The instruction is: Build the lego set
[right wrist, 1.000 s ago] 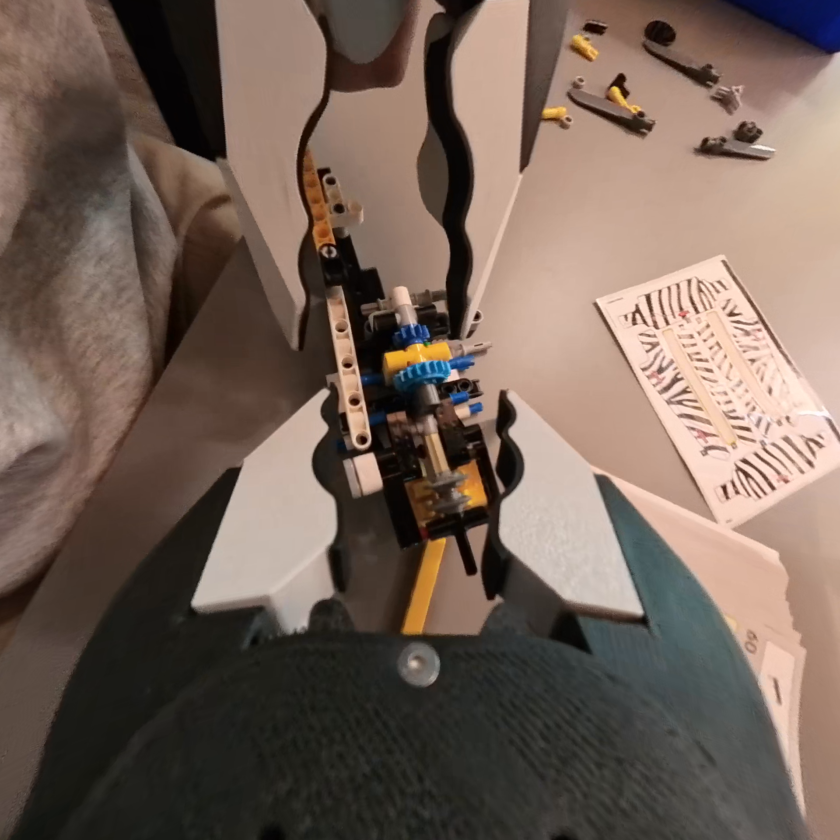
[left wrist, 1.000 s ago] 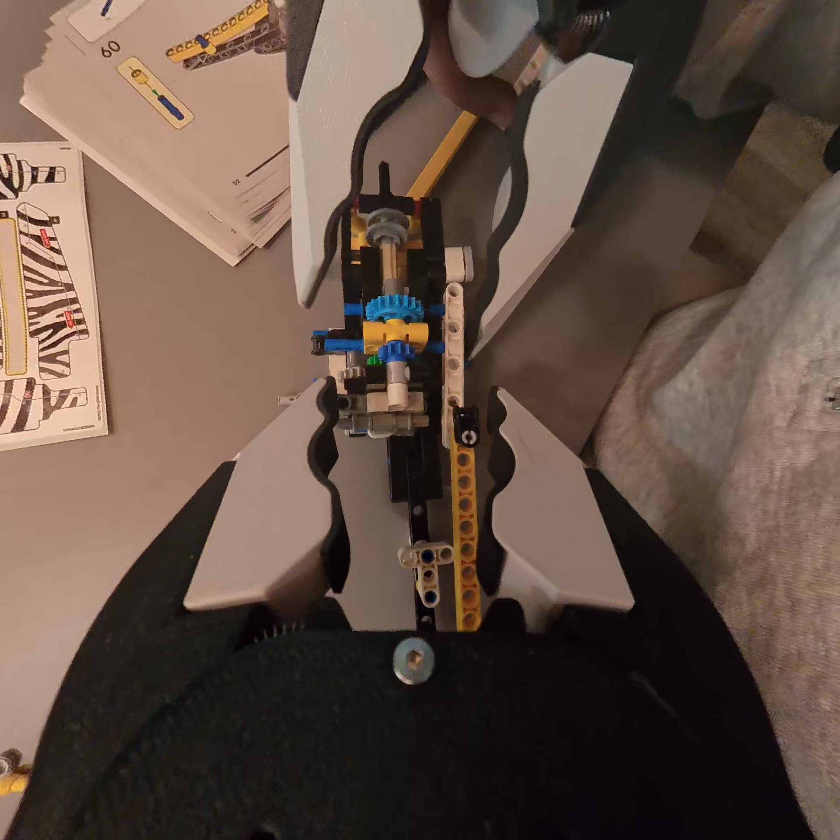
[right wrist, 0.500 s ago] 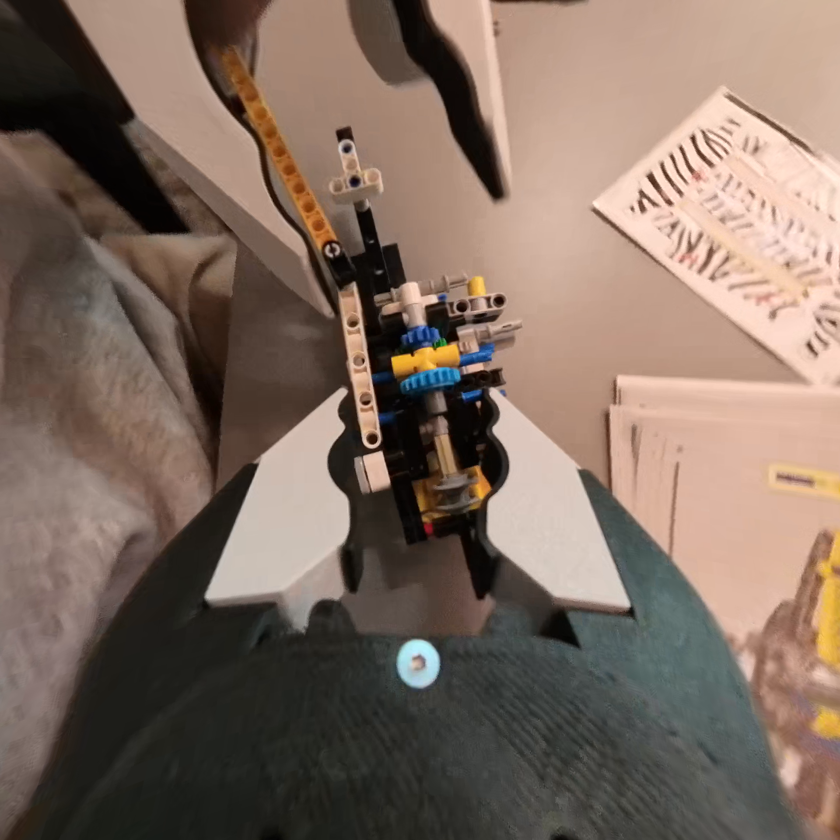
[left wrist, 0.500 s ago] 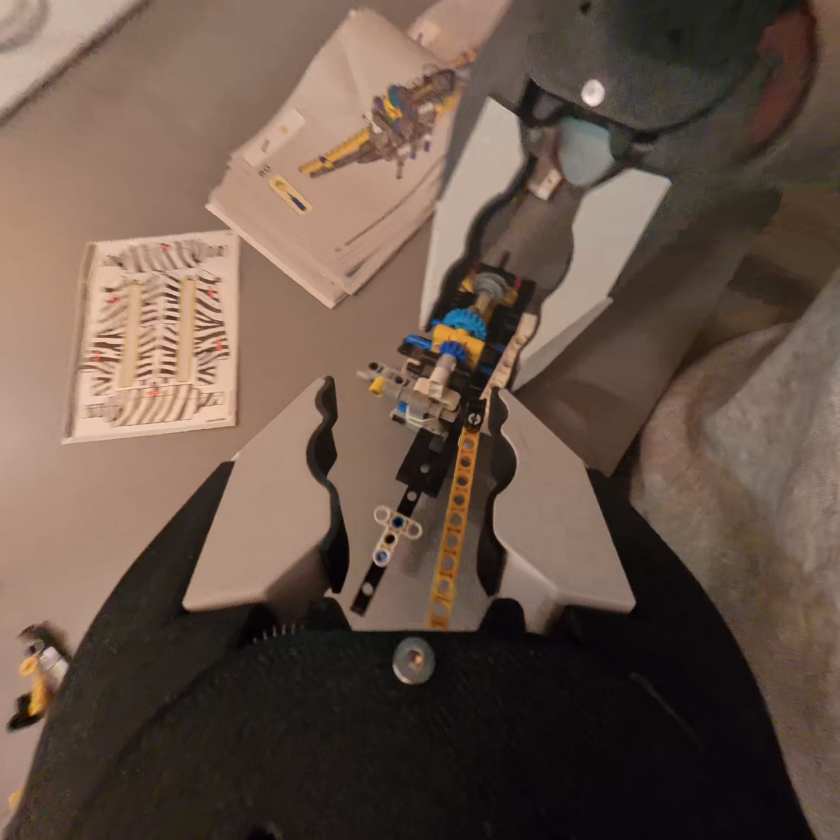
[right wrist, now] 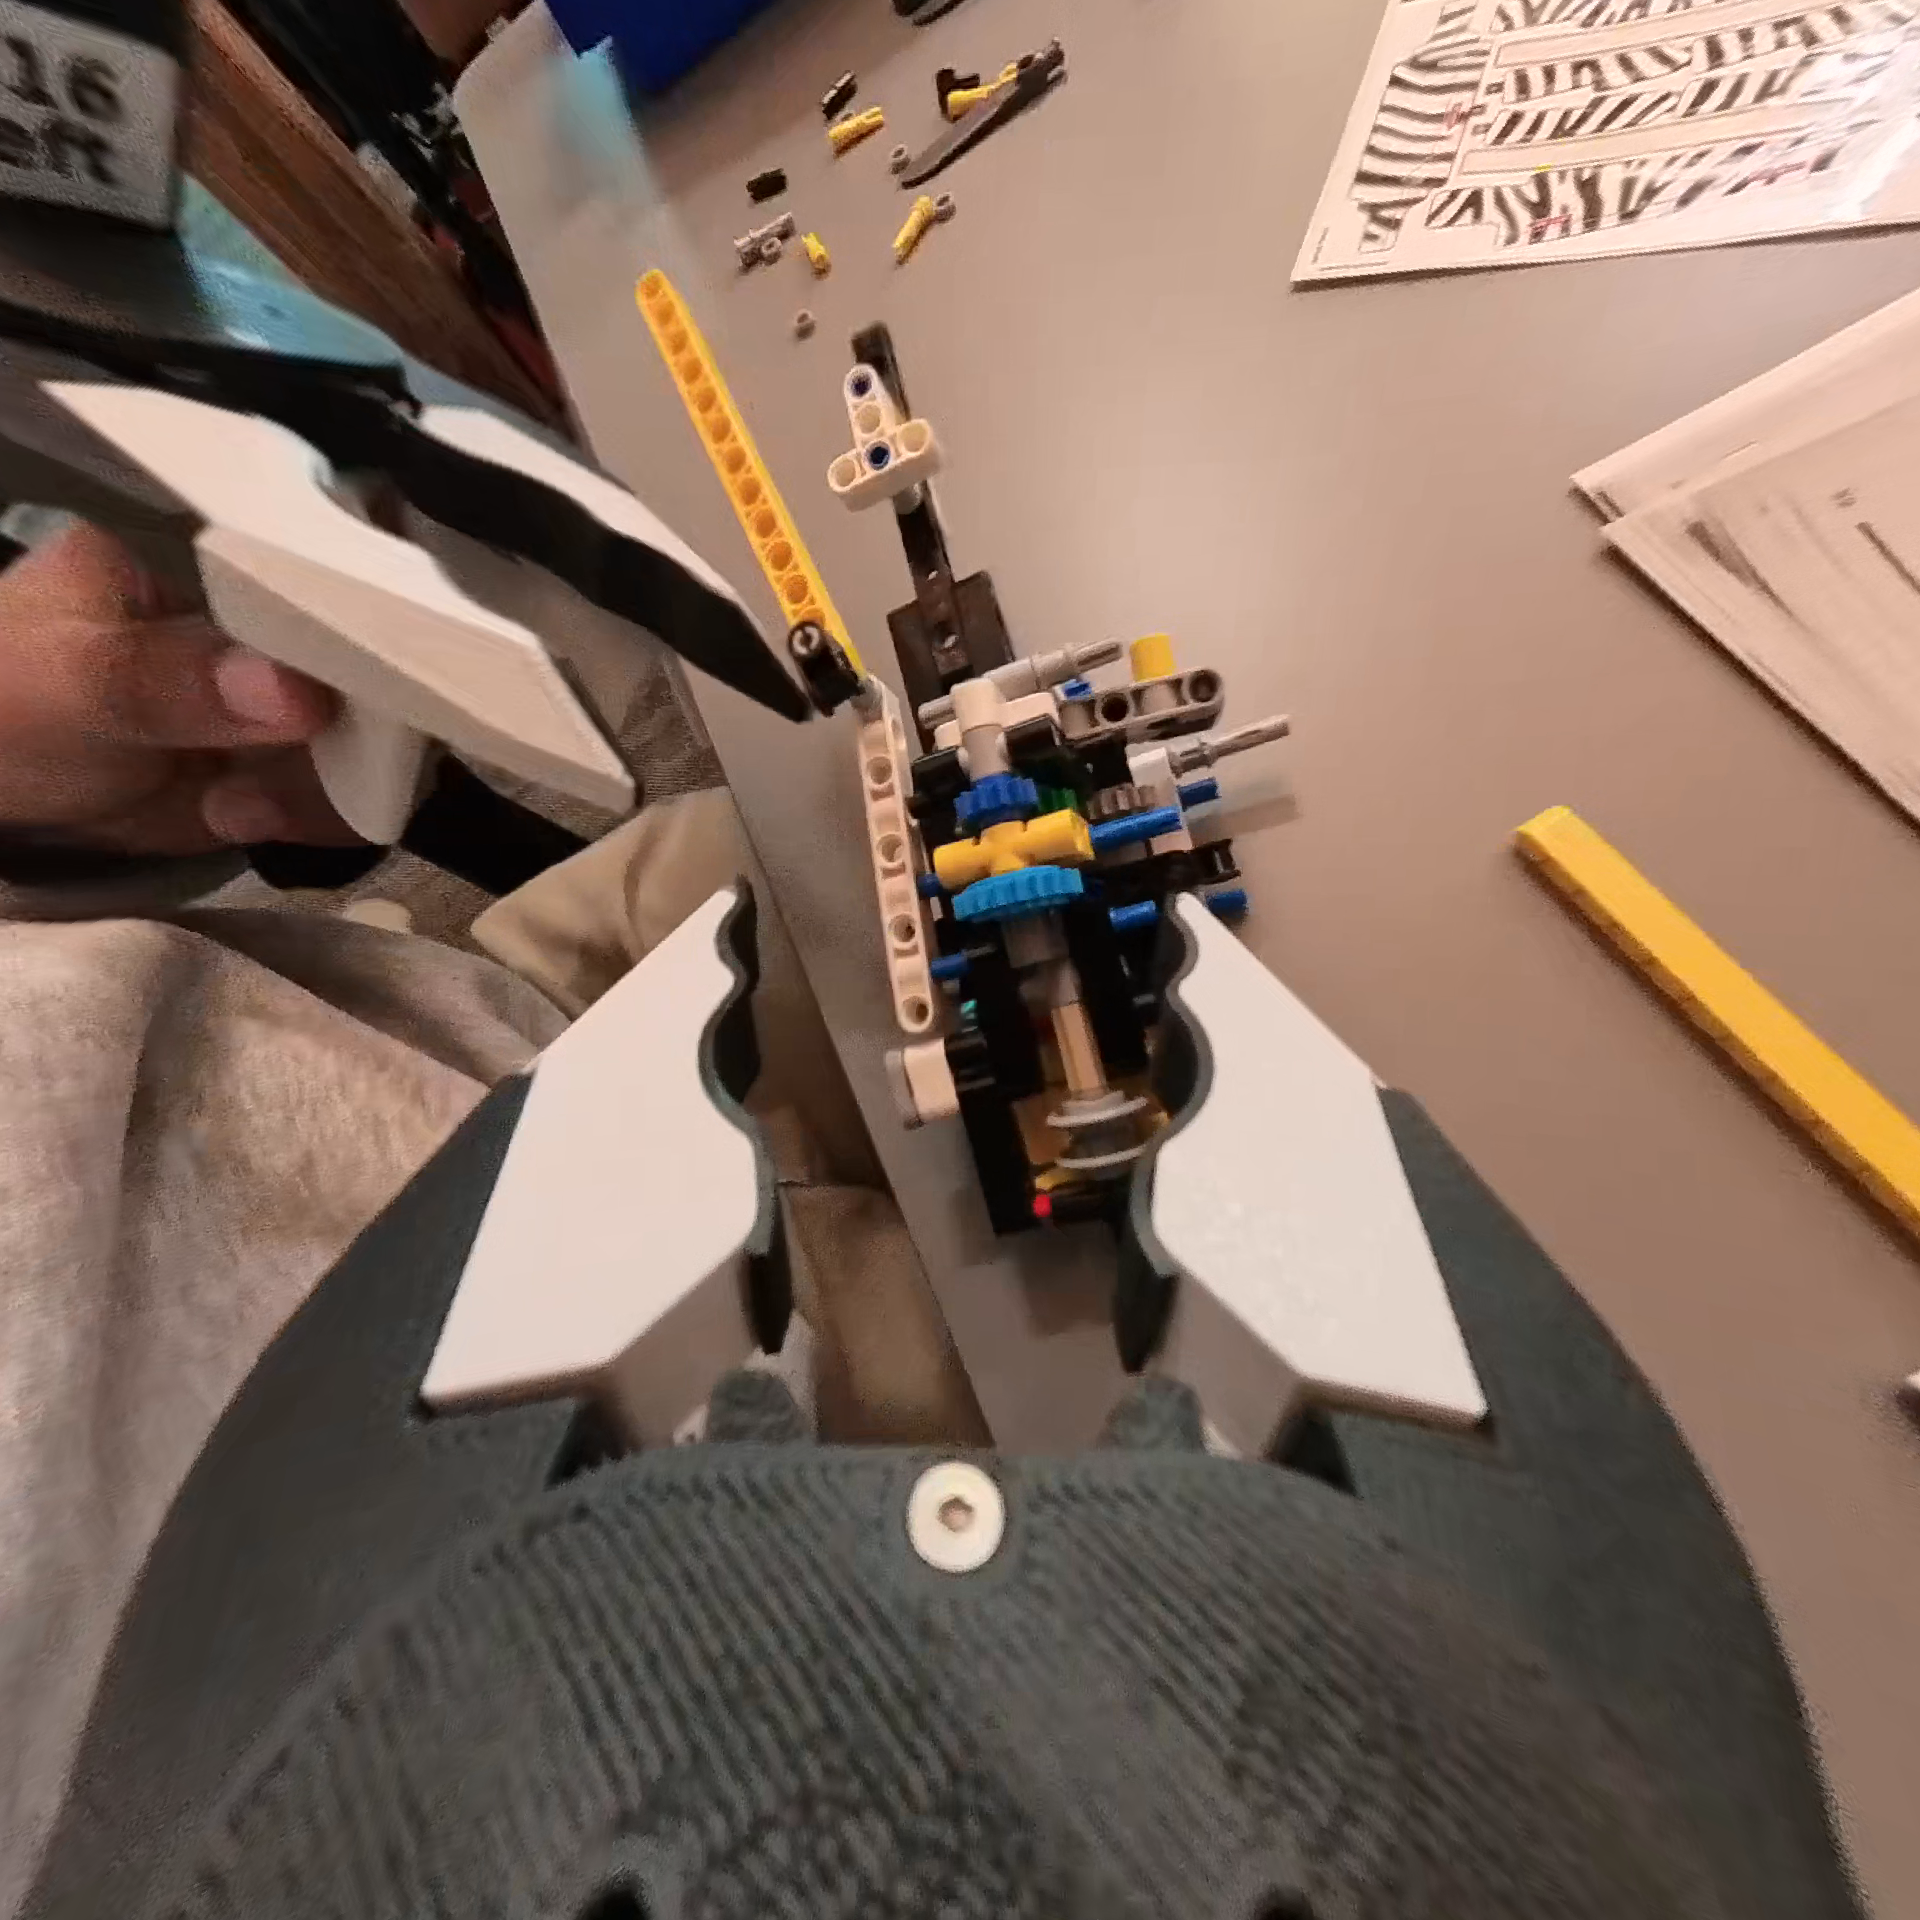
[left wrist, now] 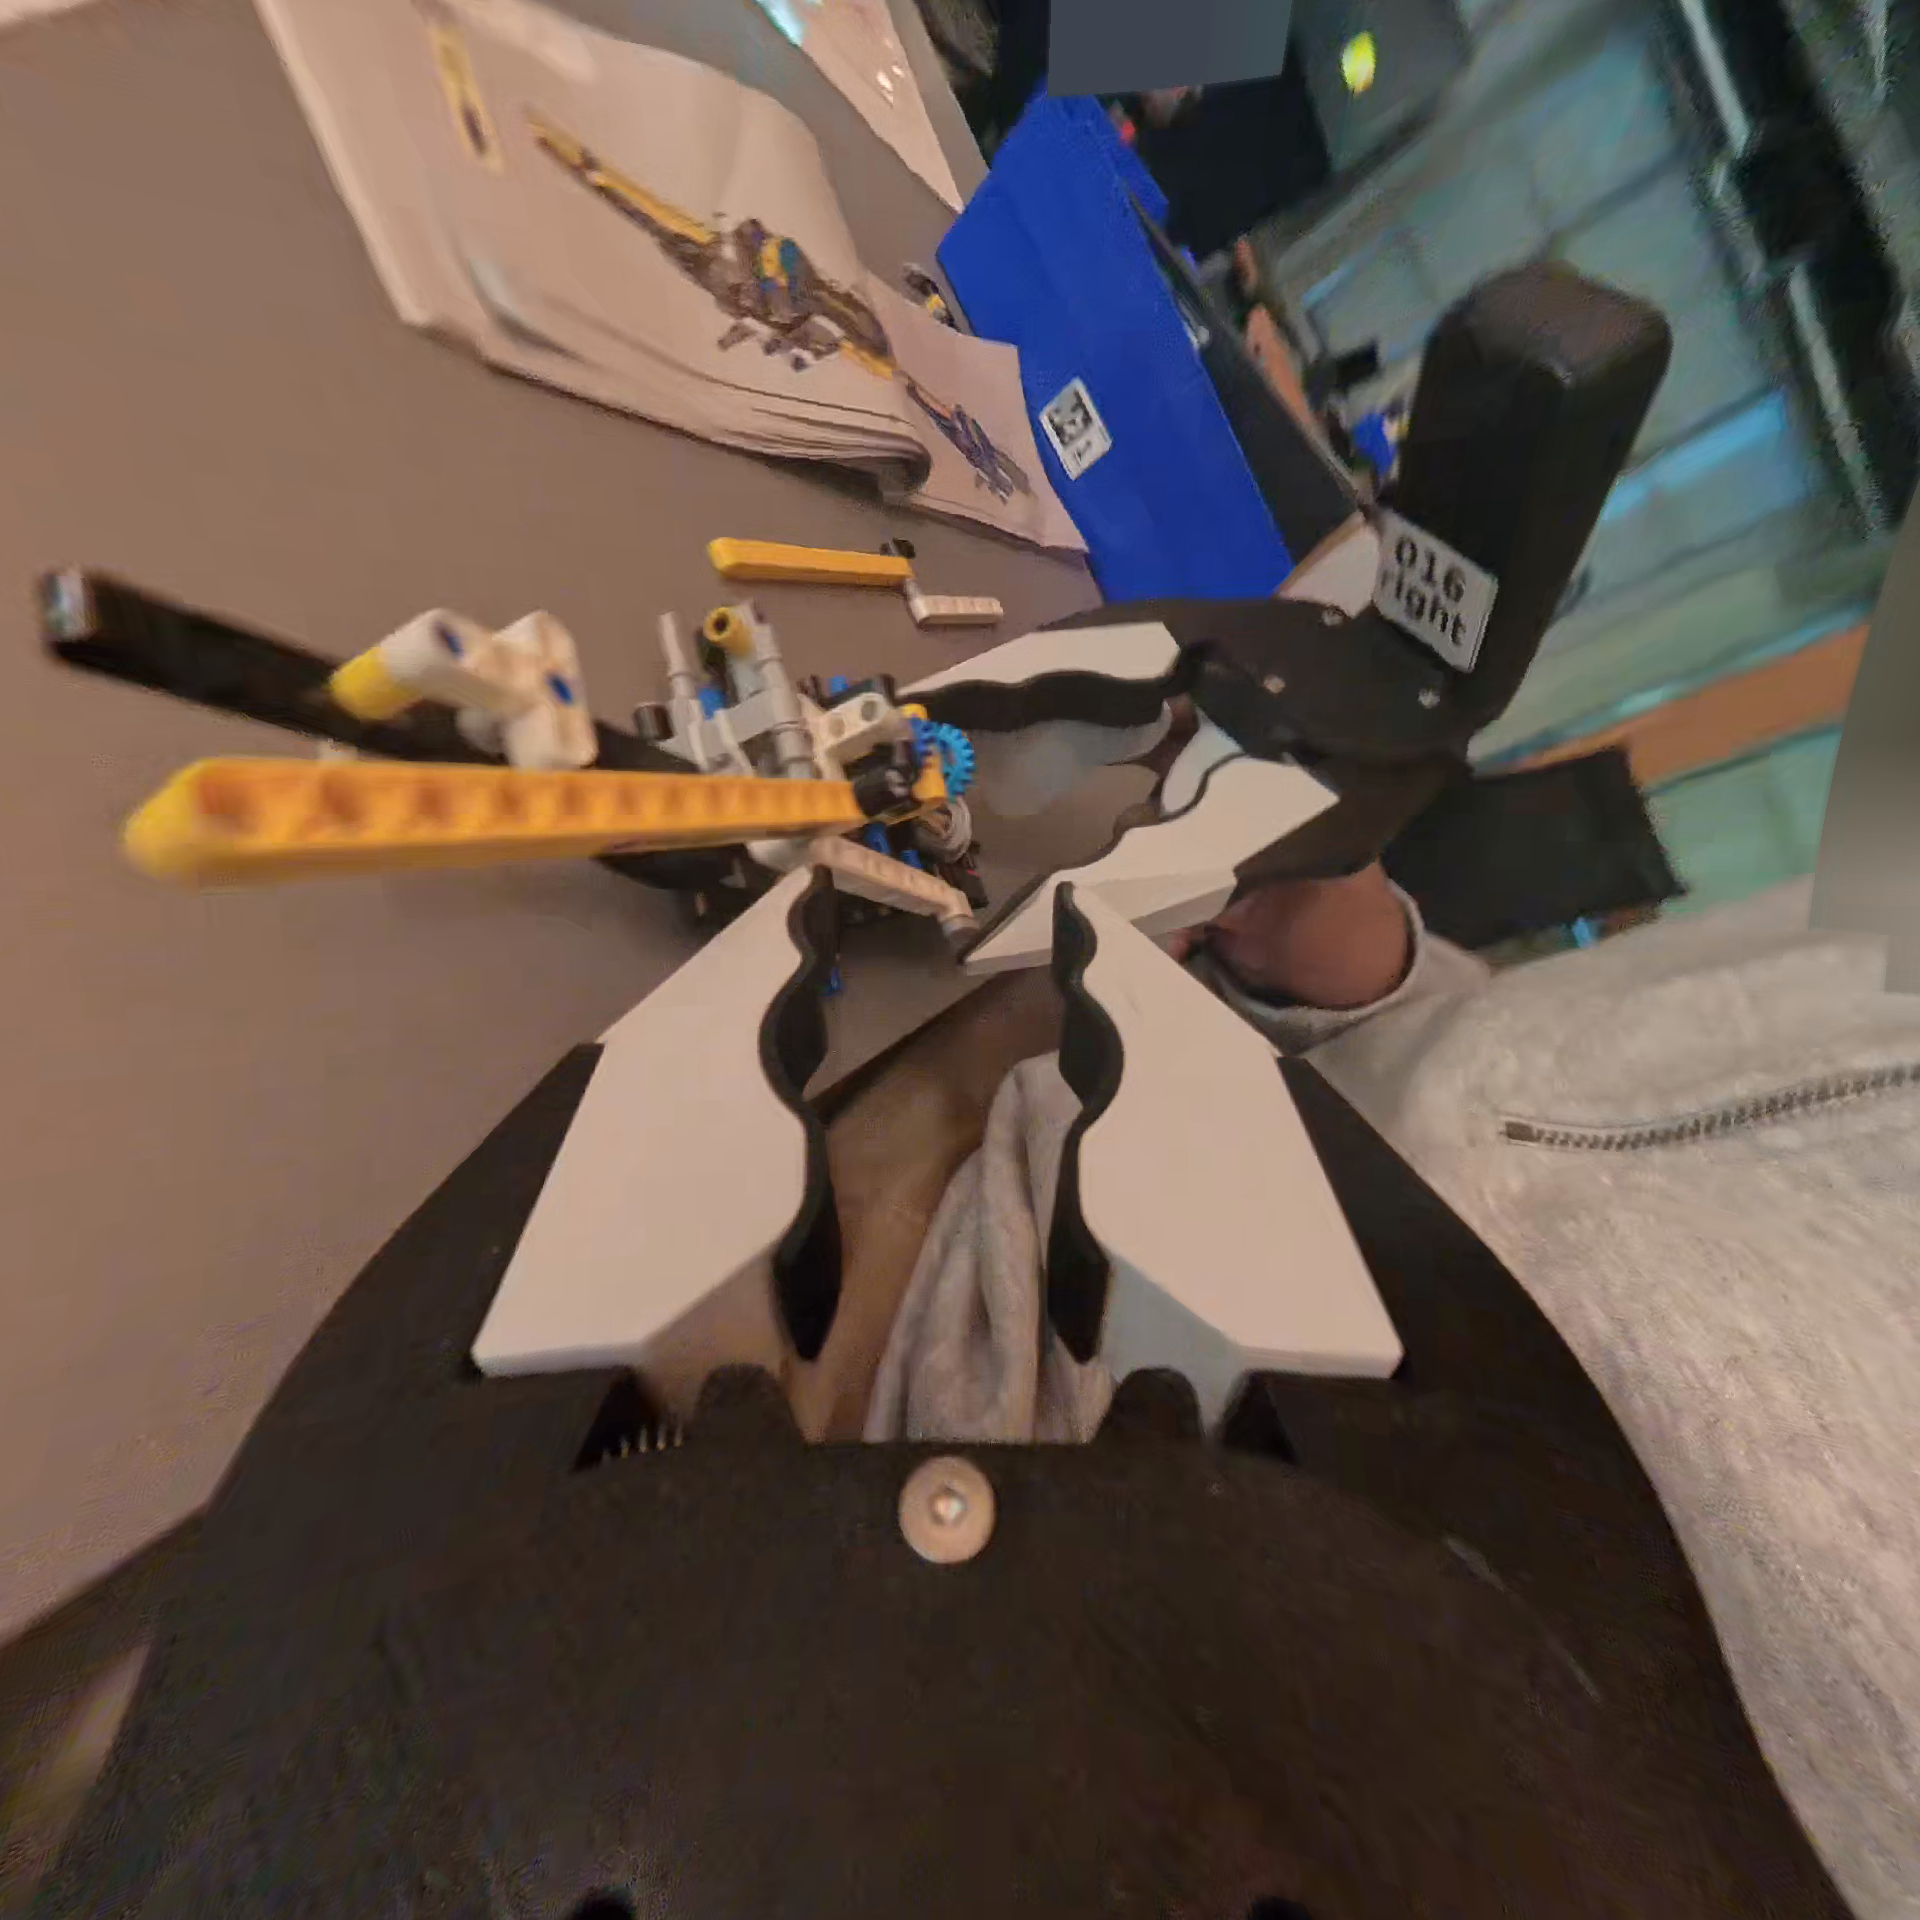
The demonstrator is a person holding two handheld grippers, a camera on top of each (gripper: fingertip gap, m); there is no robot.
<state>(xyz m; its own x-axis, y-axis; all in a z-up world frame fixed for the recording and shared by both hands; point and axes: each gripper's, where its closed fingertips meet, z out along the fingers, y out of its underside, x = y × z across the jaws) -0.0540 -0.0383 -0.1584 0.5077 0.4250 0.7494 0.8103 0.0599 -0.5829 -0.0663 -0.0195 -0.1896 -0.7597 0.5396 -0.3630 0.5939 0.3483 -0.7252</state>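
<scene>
Lego model (right wrist: 1029,883) on table (right wrist: 1351,520); booklet (right wrist: 1787,582) right.

left gripper (left wrist: 935,914): no longer straddles the lego model (right wrist: 1039,883); now off the table edge, jaws apart and empty over grey fabric
right gripper (right wrist: 956,1039): jaws wider than half a second ago, model's near end between them
loose yellow beam (right wrist: 1704,997): now clear of the model, lying to its right
</scene>
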